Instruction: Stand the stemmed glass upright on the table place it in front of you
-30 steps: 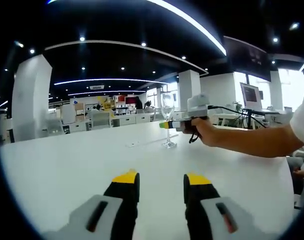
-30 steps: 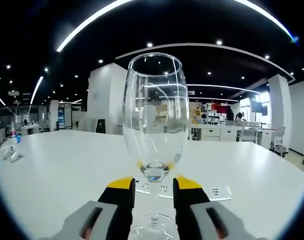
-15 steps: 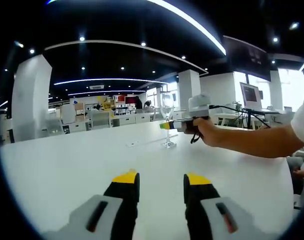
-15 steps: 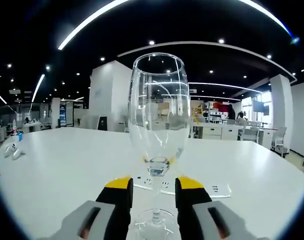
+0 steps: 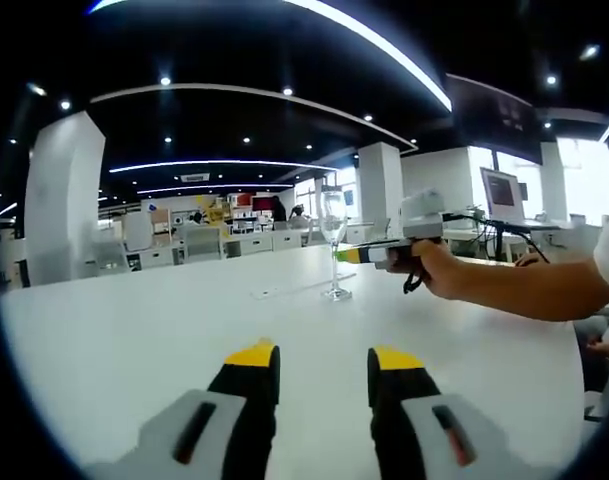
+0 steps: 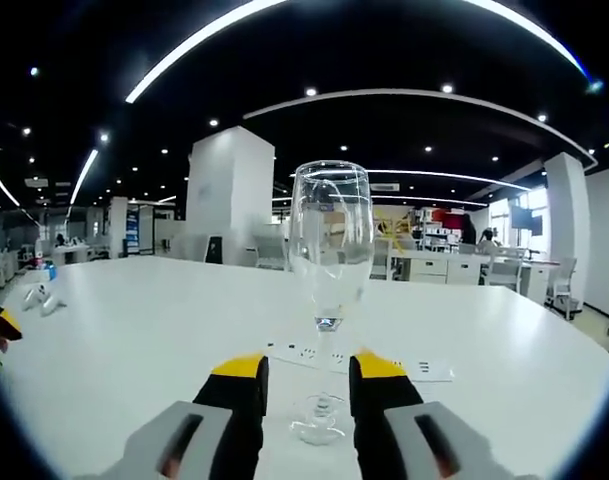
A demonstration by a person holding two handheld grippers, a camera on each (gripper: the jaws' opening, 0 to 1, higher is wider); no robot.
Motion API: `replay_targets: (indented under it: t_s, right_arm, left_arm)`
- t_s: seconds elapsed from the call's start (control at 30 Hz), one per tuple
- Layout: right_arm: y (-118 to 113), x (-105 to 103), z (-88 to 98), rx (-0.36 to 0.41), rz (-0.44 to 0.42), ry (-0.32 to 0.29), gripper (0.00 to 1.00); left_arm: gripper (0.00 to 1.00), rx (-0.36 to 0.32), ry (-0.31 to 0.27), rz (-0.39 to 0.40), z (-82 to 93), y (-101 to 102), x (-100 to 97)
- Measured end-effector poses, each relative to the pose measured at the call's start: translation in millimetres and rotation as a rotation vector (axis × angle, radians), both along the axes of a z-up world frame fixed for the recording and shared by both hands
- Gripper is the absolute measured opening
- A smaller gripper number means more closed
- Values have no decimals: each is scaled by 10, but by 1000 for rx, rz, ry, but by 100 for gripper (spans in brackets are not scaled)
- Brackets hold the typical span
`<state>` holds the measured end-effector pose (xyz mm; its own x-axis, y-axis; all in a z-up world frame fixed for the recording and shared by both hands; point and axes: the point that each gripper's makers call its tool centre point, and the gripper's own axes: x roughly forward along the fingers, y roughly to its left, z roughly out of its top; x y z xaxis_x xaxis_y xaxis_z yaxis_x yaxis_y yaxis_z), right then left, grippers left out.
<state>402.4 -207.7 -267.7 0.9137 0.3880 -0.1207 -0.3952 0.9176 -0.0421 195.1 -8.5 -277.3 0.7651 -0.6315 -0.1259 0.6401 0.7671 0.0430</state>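
A clear stemmed glass (image 5: 333, 230) stands upright on the white table (image 5: 134, 340), far ahead of my left gripper (image 5: 324, 362). That gripper is open, low over the table, with nothing between its yellow-tipped jaws. In the left gripper view, my right gripper (image 5: 356, 255) comes in from the right in a hand and stops just short of the glass. In the right gripper view, the glass (image 6: 329, 240) rises straight ahead, apart from my right gripper (image 6: 308, 368). That gripper is open, and the glass's foot lies just beyond its tips. A yellow tip of the left gripper (image 6: 4, 322) shows at the far left edge.
A flat white socket strip (image 6: 369, 360) lies on the table behind the glass. Small white objects (image 6: 42, 297) sit far to the left. A person's forearm (image 5: 524, 290) reaches over the table's right side. Pillars and office desks stand far behind.
My right gripper has drawn back from the glass, whose stem was between its jaws. The glass stays upright on the table. The left gripper has not moved.
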Motion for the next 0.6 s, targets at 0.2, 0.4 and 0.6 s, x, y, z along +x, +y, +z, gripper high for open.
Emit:
replay_targets:
  t_s: [0.2, 0.4, 0.6]
  right_arm:
    - [-41, -92, 32, 3, 8, -7, 35]
    - [-64, -281, 86, -3, 9, -20, 35]
    - [-102, -494, 156, -10, 13, -39, 35]
  left_arm:
    - [35, 0, -2, -3, 18, -19, -33]
    - [35, 3, -5, 1, 42, -19, -44]
    - [35, -1, -7, -1, 62, -38, -68]
